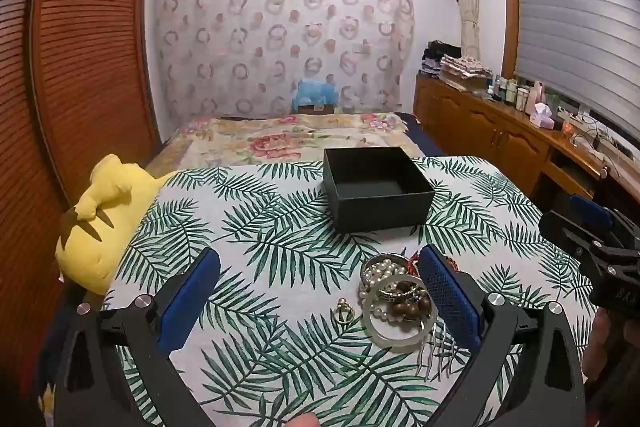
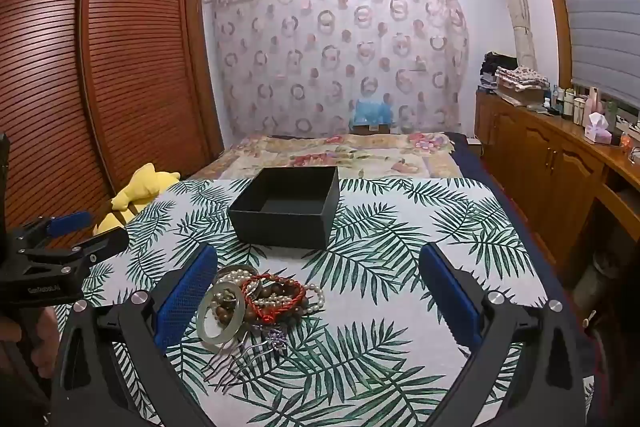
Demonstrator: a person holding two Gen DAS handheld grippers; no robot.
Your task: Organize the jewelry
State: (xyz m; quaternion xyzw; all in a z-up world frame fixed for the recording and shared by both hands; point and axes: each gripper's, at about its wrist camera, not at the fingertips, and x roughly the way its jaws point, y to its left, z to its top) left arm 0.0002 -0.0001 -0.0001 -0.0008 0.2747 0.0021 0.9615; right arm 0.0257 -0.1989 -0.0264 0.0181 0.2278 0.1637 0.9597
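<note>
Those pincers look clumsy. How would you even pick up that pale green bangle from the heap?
Pinch the pale green bangle across its near rim, one finger inside the hoop, one outside. It leans on the beaded bracelets, its near-left arc bare of clutter. The open right hand-held gripper could probably come from above and slightly left, clear of the hair comb.

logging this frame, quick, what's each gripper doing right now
left gripper: open, holding nothing, above the palm-leaf tablecloth.
right gripper: open, holding nothing, over the jewelry pile.
</note>
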